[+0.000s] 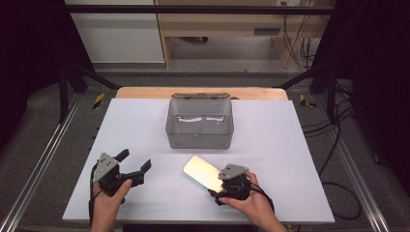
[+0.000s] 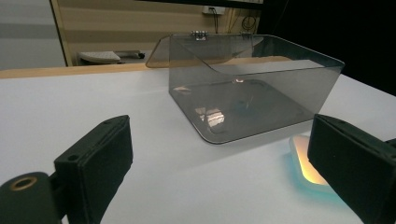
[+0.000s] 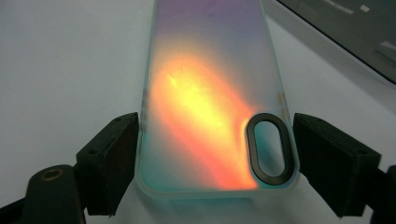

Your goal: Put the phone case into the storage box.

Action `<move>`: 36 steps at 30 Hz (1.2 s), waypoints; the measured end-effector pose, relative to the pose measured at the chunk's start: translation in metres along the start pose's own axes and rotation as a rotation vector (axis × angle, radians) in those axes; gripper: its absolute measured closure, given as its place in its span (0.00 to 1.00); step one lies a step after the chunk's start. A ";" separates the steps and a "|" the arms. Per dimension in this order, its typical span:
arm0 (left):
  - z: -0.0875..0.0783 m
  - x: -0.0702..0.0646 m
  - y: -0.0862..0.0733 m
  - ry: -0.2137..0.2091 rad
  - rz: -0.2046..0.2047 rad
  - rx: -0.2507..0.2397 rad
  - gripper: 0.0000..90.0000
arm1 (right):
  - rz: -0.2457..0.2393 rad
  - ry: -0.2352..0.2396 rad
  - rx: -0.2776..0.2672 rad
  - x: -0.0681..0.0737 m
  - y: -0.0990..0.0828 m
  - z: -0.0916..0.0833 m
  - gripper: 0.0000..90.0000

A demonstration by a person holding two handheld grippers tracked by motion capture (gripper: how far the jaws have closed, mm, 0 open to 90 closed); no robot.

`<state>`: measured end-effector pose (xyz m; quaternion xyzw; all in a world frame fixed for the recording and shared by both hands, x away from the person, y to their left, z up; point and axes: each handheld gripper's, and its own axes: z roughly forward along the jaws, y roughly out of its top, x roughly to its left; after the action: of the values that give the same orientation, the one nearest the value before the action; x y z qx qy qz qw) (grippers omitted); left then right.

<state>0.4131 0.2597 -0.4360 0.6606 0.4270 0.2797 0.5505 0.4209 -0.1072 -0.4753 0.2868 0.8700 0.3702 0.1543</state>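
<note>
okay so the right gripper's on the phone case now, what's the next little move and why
Probably lift the phone case slightly off the table. The right gripper has its jaws shut on the case's sides at the camera-hole end, and the open bin stands just beyond it.

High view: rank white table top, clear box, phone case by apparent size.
1. white table top, by far the largest.
2. clear box, open, standing mid-table.
3. phone case, smallest; the right gripper covers its near end, so part is hidden, but the ranking looks safe.
</note>
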 end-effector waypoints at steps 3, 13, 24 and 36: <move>-0.001 -0.003 0.005 -0.005 -0.008 -0.014 0.05 | -0.012 -0.007 -0.040 0.005 0.005 -0.006 0.20; -0.006 -0.008 0.027 -0.014 -0.030 -0.073 0.02 | -0.025 -0.046 -0.179 0.024 0.027 -0.018 0.20; 0.008 -0.018 0.054 0.004 -0.070 -0.112 0.03 | 0.035 -0.086 -0.321 0.022 0.049 -0.028 0.20; 0.023 -0.047 0.069 -0.052 -0.097 -0.101 0.02 | 0.144 -0.153 -0.437 0.010 0.064 -0.026 0.20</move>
<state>0.4275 0.2059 -0.3704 0.6177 0.4294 0.2568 0.6067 0.4254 -0.0800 -0.4115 0.3353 0.7322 0.5369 0.2513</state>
